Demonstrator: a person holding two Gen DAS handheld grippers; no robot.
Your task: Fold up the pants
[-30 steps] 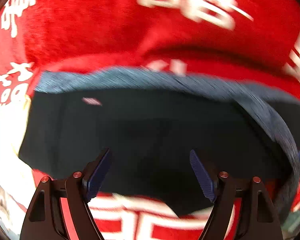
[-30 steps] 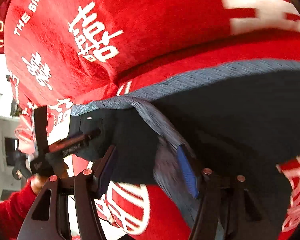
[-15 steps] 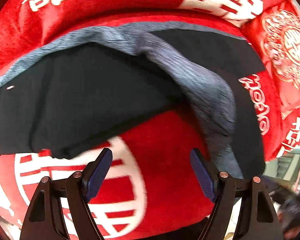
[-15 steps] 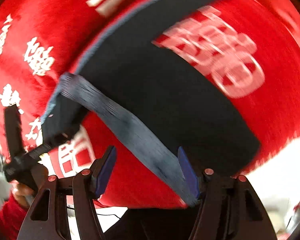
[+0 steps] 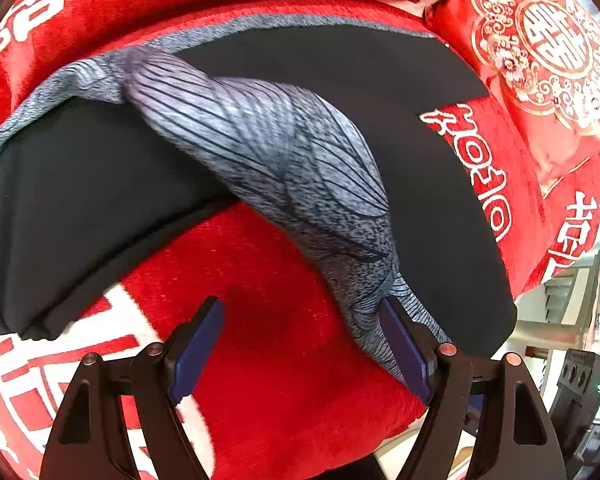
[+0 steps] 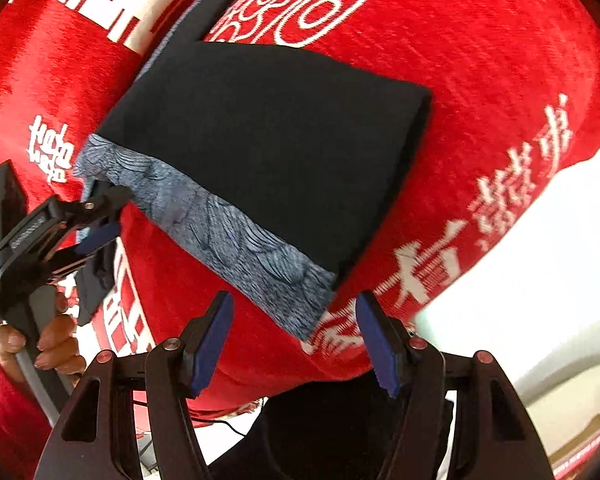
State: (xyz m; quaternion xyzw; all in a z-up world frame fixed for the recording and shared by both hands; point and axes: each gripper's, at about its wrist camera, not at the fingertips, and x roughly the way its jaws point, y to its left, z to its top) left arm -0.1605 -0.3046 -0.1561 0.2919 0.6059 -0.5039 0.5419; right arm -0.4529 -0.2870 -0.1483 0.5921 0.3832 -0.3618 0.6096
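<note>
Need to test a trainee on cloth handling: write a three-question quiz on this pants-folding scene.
1. True or false: the right tongs are clamped shut on the pants.
2. The grey patterned waistband lies on: A) a red blanket; B) a wooden table; C) a white sheet.
3. Fill in: the hand holding the left tongs wears a ___ sleeve.

Key: 1 false, they stand open; 2 A; 3 red.

Two close wrist fisheyes, each steeply downward along its tongs, sharing the pants (image 5: 340, 80) and, seemingly, one red blanket (image 6: 480, 80).
</note>
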